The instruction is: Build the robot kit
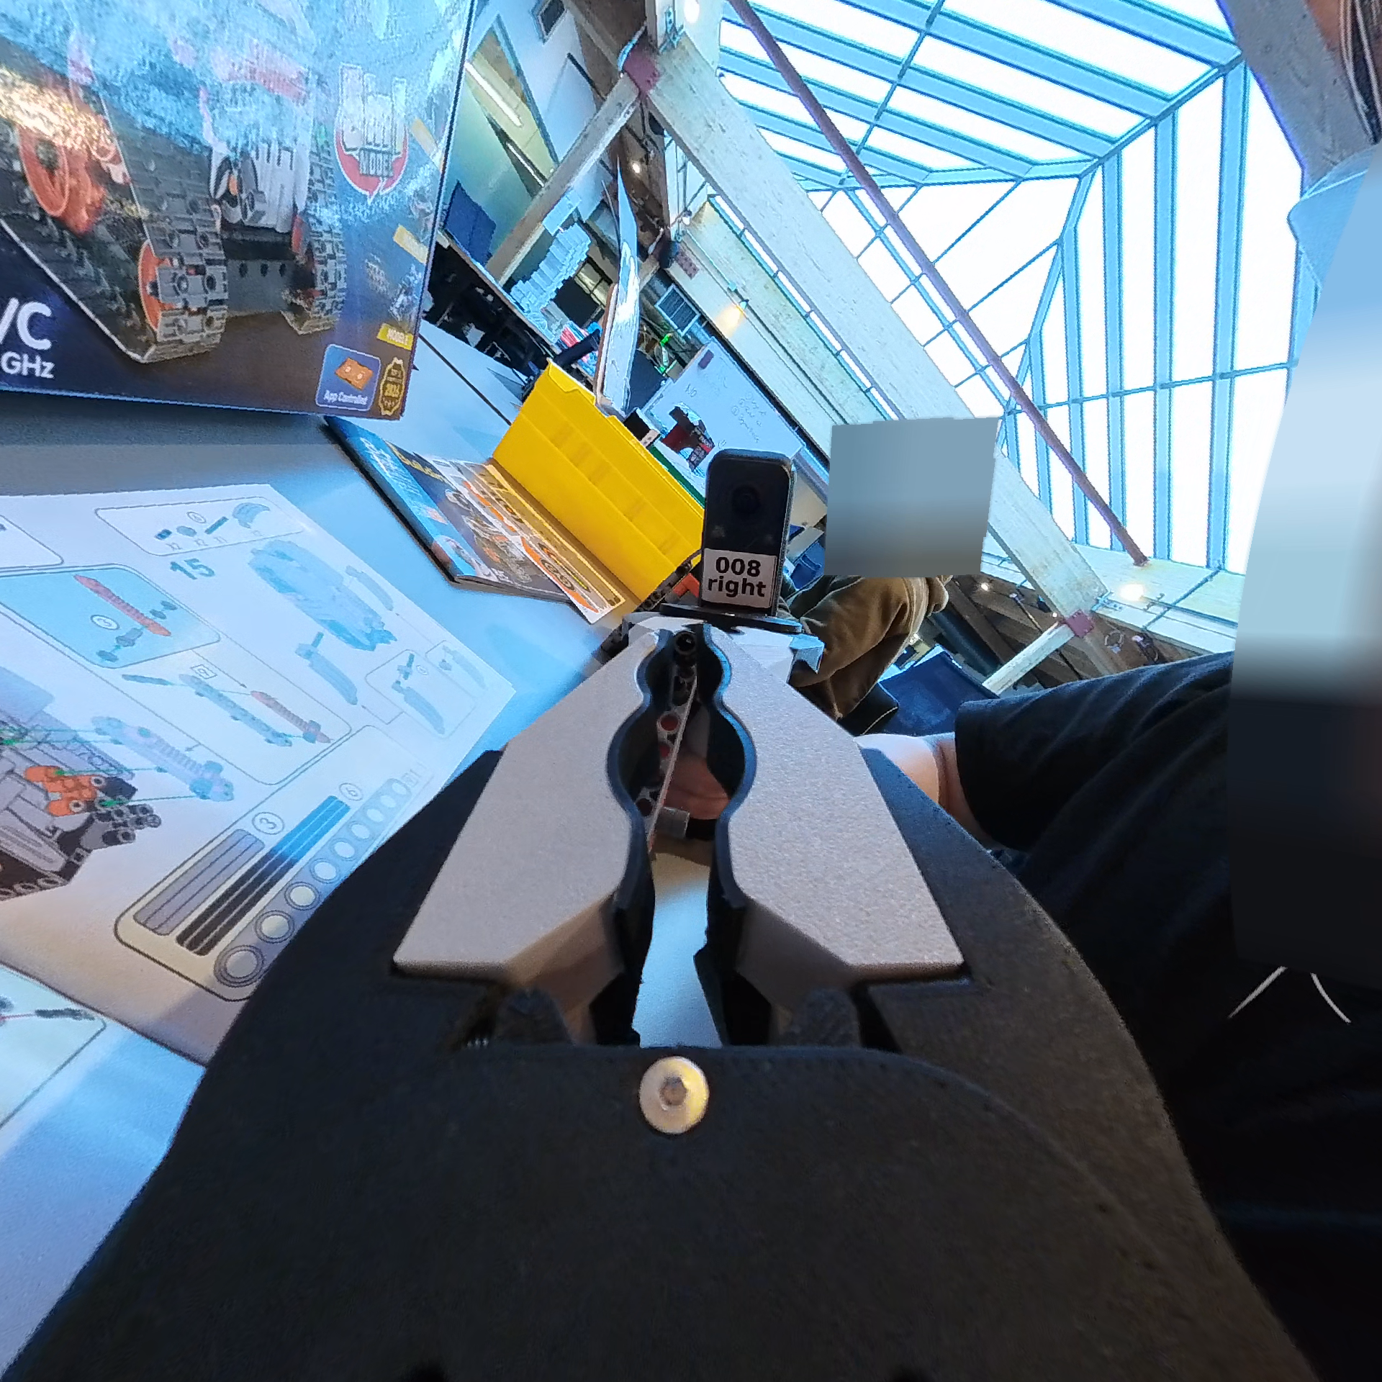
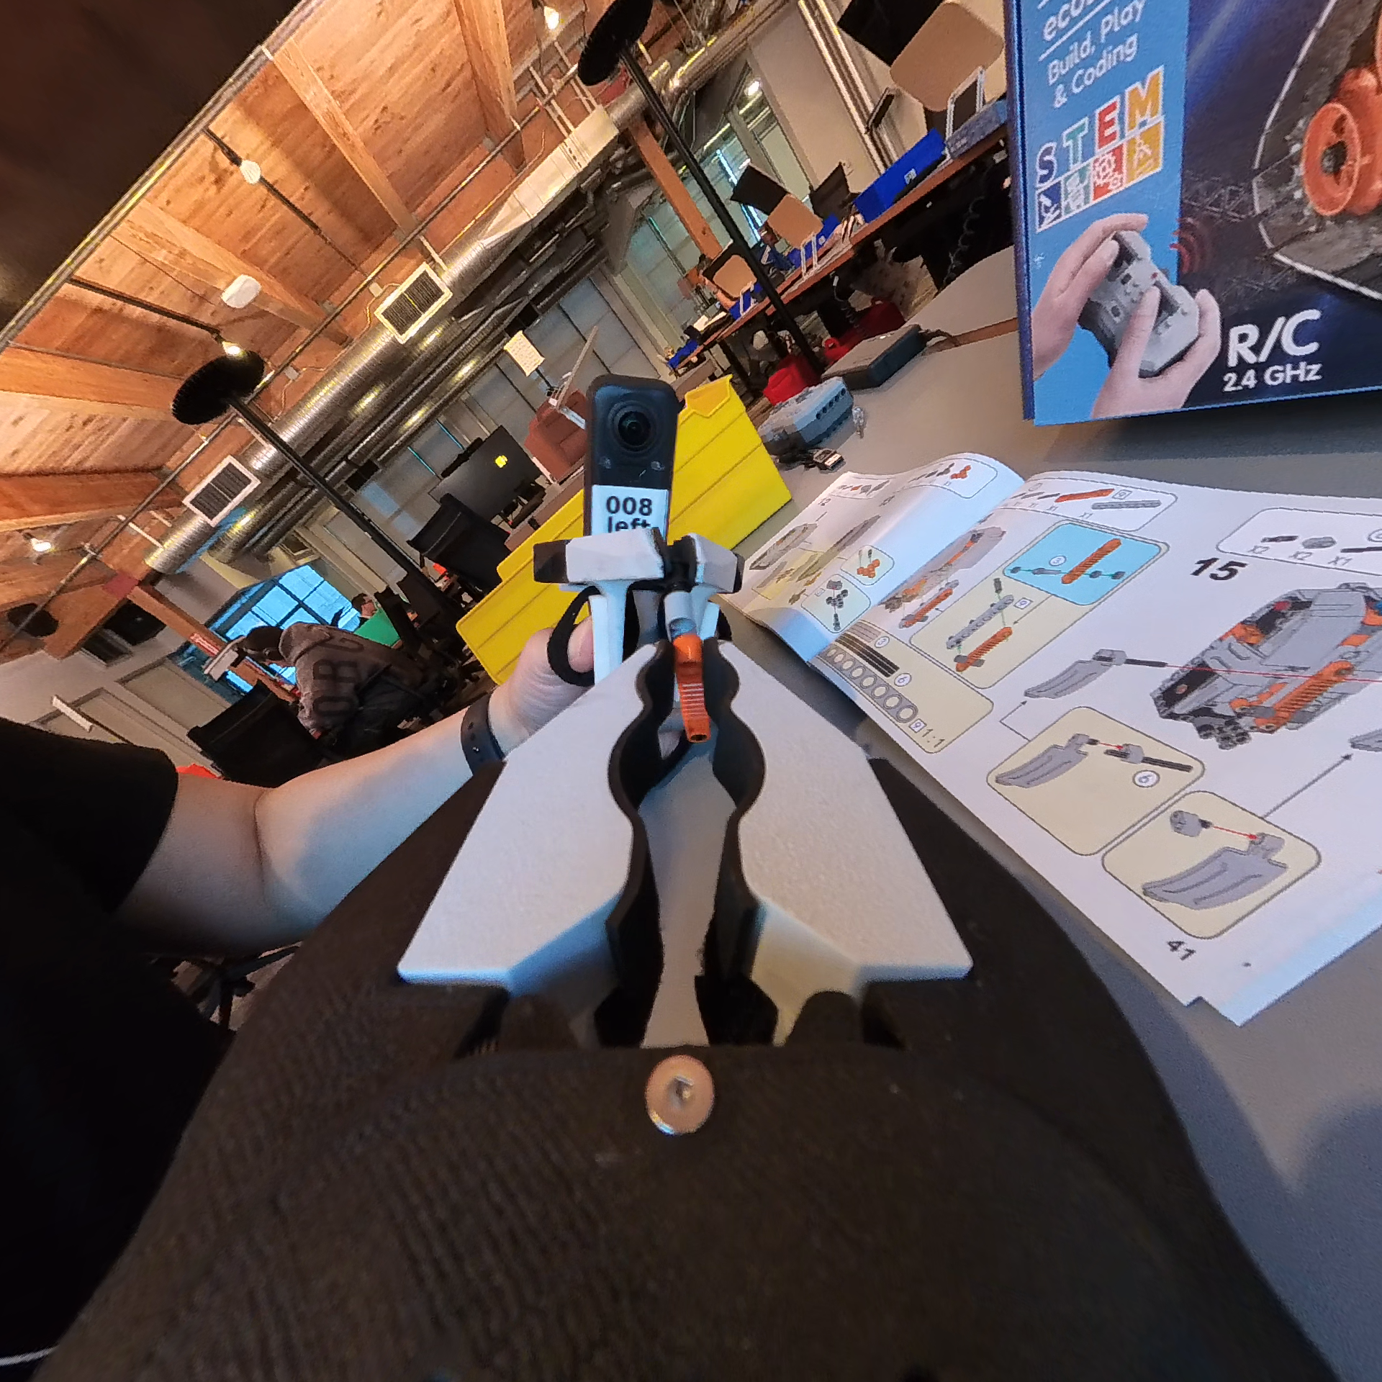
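My left gripper (image 1: 692,645) is shut on a grey beam with holes (image 1: 668,736) that stands between its fingers, red pins in some holes and a black pin end at the top. My right gripper (image 2: 688,652) is shut on an orange toothed bar (image 2: 692,692). The two grippers face each other tip to tip above the table. In the right wrist view the left gripper (image 2: 658,564) holds a grey piece (image 2: 679,615) that meets the top of the orange bar. In the left wrist view the right gripper's camera (image 1: 748,516) stands just behind my fingertips.
An open instruction booklet (image 1: 224,673) (image 2: 1122,673) lies on the grey table (image 2: 1047,389). A toy kit box (image 1: 209,187) (image 2: 1196,187) stands behind it. A yellow bin (image 1: 598,486) (image 2: 718,478) and a second booklet (image 1: 478,523) lie farther back. A person's forearm (image 2: 336,822) is at the left. The tips of both grippers are at nearly the same place.
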A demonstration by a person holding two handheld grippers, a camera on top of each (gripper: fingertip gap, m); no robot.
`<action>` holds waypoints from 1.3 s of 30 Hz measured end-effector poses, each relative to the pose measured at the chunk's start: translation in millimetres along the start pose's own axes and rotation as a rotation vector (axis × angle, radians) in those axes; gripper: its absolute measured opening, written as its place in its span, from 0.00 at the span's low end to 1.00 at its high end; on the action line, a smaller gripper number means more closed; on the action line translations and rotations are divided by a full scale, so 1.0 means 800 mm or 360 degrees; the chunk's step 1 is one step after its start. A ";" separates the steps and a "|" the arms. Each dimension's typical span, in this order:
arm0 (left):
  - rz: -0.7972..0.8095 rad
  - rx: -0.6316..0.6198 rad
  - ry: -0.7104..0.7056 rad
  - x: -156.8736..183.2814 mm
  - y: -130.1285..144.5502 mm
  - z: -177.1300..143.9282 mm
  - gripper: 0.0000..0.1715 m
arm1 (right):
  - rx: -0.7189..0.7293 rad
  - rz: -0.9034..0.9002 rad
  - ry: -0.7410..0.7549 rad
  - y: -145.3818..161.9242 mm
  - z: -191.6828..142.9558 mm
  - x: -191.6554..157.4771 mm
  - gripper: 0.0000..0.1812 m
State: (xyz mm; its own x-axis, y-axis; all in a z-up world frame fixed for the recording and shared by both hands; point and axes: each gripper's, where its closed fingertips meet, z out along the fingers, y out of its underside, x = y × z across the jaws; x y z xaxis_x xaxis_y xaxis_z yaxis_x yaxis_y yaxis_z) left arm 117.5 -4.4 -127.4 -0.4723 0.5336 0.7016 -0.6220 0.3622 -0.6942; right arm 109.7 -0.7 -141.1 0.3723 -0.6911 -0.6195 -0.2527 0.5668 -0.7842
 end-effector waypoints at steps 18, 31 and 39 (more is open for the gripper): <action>0.0049 -0.0069 -0.0075 -0.005 0.008 0.000 0.02 | -0.0053 -0.0002 0.0035 0.006 0.002 0.003 0.03; 0.0053 -0.0043 0.0012 0.005 -0.004 -0.002 0.07 | -0.0018 0.0016 -0.0023 0.000 0.002 -0.001 0.04; 0.1007 -0.0410 -0.0685 -0.004 0.009 0.011 0.25 | 0.0171 0.0261 0.0016 -0.024 -0.011 0.019 0.04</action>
State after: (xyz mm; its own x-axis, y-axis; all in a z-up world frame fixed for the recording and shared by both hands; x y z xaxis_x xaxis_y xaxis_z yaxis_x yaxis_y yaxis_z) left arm 109.0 -9.7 -133.2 -0.9184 0.3746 0.1274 -0.0177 0.2828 -0.9590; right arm 112.4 -26.1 -135.7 0.3246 -0.5897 -0.7395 -0.2125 0.7164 -0.6645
